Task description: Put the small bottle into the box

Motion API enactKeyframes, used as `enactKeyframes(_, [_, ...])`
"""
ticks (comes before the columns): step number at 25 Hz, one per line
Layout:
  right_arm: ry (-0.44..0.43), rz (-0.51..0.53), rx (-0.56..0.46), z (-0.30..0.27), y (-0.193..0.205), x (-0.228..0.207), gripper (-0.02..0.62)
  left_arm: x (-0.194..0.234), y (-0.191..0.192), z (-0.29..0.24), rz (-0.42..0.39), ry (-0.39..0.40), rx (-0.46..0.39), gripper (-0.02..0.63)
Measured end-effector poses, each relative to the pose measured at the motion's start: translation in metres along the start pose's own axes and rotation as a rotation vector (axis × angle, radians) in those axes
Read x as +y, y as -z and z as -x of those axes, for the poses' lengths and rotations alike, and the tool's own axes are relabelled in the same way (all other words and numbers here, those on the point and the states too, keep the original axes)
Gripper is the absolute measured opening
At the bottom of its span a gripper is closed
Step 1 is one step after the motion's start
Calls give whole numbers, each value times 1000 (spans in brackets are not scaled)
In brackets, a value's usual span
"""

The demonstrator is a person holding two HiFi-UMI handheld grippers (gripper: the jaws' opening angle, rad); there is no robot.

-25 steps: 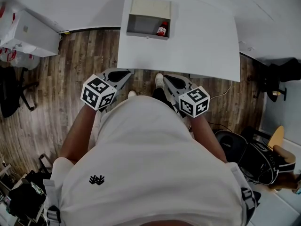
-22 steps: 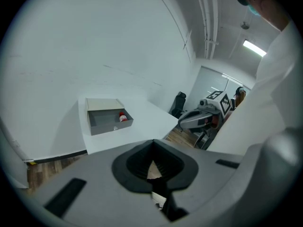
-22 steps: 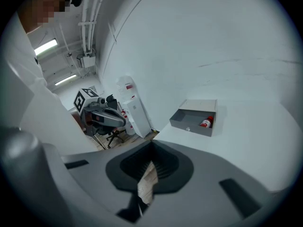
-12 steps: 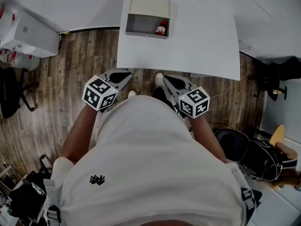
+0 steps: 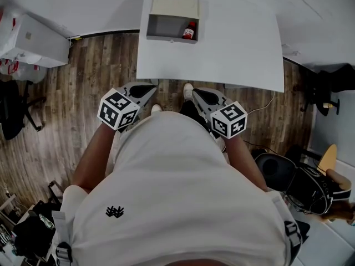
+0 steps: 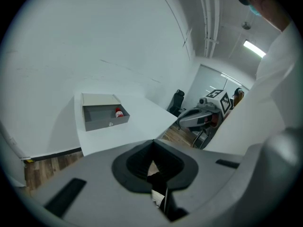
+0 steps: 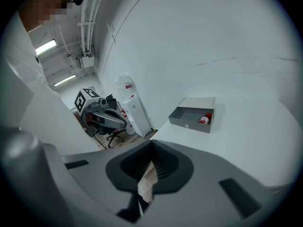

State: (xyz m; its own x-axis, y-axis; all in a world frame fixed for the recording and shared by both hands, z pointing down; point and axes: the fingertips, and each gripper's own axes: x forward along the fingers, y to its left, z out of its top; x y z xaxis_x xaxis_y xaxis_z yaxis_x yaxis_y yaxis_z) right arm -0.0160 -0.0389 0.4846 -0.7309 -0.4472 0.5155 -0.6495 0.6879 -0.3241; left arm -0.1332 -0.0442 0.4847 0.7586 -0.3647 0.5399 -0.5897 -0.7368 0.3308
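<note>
A small red bottle (image 5: 189, 32) lies at the right end inside the open grey box (image 5: 163, 25), whose beige lid is folded back, at the far left of the white table (image 5: 238, 49). The left gripper view also shows the bottle (image 6: 119, 112) in the box (image 6: 97, 113), and so does the right gripper view, with the bottle (image 7: 205, 118) in the box (image 7: 189, 116). My left gripper (image 5: 150, 86) and right gripper (image 5: 196, 92) hang close to my body, short of the table's near edge. Both are shut and empty, with the left gripper's (image 6: 152, 142) jaws together and the right gripper's (image 7: 151, 144) jaws together.
Wooden floor (image 5: 83, 76) lies left of the table. A white cabinet (image 5: 33, 37) and a dark chair (image 5: 11, 110) stand at the far left, and dark bags (image 5: 299, 182) sit on the floor at the right. My shoes (image 5: 188, 93) are at the table's near edge.
</note>
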Motion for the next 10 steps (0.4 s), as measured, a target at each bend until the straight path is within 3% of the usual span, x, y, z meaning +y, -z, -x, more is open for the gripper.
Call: enactKeyframes(10, [-10,-5,22,-4,0,-13,5,8,-1,-14,36,5,15,6])
